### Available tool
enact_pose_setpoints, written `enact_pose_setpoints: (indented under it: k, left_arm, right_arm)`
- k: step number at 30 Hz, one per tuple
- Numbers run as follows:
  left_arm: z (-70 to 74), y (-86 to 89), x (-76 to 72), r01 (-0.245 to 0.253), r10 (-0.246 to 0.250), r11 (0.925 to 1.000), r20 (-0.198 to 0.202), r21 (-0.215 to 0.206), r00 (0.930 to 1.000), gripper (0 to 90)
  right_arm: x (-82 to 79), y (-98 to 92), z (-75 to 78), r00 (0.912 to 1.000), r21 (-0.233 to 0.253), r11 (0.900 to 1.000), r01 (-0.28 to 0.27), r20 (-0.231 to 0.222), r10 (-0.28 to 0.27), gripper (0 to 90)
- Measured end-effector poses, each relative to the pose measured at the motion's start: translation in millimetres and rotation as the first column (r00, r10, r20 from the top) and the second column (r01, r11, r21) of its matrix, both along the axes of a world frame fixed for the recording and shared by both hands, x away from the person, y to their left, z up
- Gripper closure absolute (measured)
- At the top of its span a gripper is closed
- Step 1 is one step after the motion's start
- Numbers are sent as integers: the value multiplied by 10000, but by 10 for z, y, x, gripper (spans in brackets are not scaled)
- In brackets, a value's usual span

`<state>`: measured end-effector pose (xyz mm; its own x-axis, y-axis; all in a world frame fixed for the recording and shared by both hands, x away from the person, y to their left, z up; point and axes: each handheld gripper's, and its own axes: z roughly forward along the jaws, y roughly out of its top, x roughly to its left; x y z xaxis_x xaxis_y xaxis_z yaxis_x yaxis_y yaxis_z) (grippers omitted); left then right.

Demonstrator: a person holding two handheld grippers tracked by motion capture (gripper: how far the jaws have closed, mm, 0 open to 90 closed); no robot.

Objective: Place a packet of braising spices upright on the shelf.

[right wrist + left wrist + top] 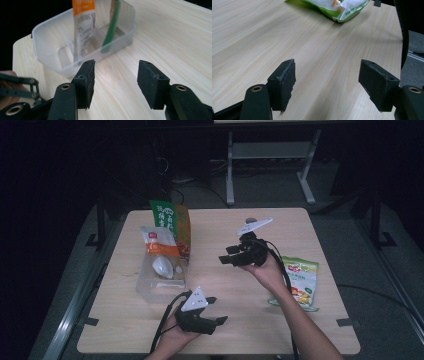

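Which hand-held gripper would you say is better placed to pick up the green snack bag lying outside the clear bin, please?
Probably the right hand-held gripper: the green snack bag lies at the table's right edge beside that forearm. However, it now points at the clear bin. The left hand-held gripper, open, faces the bag from across the table.

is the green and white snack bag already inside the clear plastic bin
No, the green and white snack bag lies flat on the table by the person's right forearm, apart from the clear bin.

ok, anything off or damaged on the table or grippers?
Left gripper: the foam on its left pad is ragged and peeling along the edge. The green-and-white snack bag lies flat outside the clear plastic bin, at the table's right edge.
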<state>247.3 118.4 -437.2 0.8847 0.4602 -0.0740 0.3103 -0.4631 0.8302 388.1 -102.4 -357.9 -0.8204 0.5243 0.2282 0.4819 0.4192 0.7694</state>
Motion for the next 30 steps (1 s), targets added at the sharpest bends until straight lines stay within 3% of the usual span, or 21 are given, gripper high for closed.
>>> enact_pose_setpoints:
  k: [8,14,30]
  left_arm:
    - [-15,-80,-20,175,-175,9998,-73,-25,9998,288]
    - [-5,-194,-14,436,-436,9990,-87,13,9990,283]
    - [74,-484,38,820,-820,9966,1,-31,9966,278]
  right_arm:
    - [-65,-351,-59,9977,-34,9983,585,-329,-586,431]
    - [-159,-594,-73,9952,-64,9957,925,-302,-927,414]
    - [-415,-1284,-132,9809,-560,9813,1839,-532,-1869,328]
